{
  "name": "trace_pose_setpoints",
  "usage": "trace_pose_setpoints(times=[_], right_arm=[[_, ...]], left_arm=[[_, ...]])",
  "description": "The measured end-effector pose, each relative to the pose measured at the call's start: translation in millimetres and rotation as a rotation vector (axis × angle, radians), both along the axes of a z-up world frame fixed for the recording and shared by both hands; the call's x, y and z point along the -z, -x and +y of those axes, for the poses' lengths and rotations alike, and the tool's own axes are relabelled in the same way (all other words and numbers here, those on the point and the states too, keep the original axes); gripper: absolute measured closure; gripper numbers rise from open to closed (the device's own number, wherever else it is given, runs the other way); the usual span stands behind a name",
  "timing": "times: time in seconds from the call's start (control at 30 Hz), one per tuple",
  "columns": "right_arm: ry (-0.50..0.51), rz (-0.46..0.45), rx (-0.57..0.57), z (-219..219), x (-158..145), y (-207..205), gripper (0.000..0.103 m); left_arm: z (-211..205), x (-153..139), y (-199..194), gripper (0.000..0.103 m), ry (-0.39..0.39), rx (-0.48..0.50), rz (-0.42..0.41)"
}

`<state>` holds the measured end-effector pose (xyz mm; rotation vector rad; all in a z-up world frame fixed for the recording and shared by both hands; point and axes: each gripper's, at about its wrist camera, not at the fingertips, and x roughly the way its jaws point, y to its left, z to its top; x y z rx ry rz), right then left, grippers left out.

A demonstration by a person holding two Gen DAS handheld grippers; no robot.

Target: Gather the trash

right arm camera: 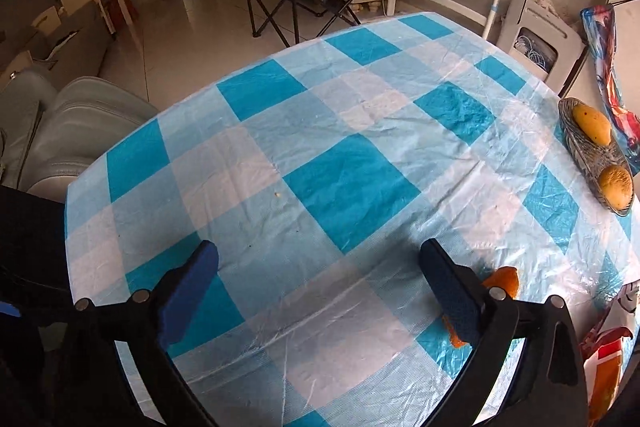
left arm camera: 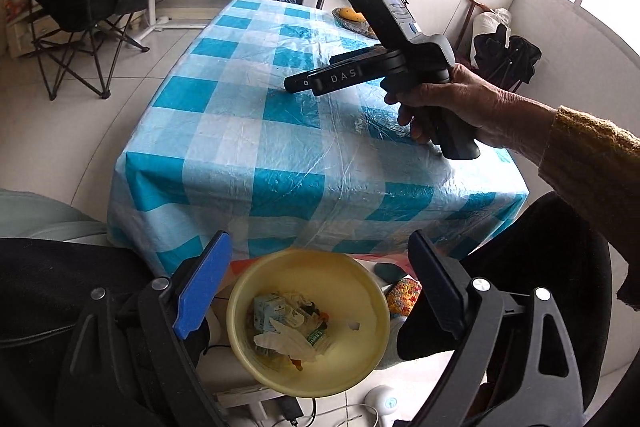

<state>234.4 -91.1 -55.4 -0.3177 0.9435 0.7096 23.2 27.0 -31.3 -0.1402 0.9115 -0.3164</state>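
The right gripper (right arm camera: 320, 291) is hovering wide open and empty above the blue-and-white checked plastic tablecloth (right arm camera: 280, 131). An orange peel scrap (right arm camera: 505, 279) is lying just right of it, half hidden behind the right finger, so its long axis and pointing cannot be told. The left gripper (left arm camera: 320, 291) is hanging open over the yellow plastic bowl of trash (left arm camera: 362, 285), farther off.

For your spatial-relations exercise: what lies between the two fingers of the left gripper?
In the left wrist view, the open left gripper frames a yellow bowl below it on the floor. The bowl holds collected trash: a small carton and crumpled wrappers.
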Motion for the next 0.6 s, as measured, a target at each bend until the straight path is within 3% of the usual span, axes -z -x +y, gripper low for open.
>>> trace_pose_setpoints(times=[0.27,0.6], right_arm=[[0.002,0.000,0.007,2.0,-1.9,1.7,0.007],[0.002,0.000,0.007,3.2,-2.0,2.1,0.007]], left_arm=[[7.1,-3.5,-2.4,0.016,0.008,-0.028,-0.012],[0.2,2.0,3.0,0.013,-0.057,-0.010,-0.008]])
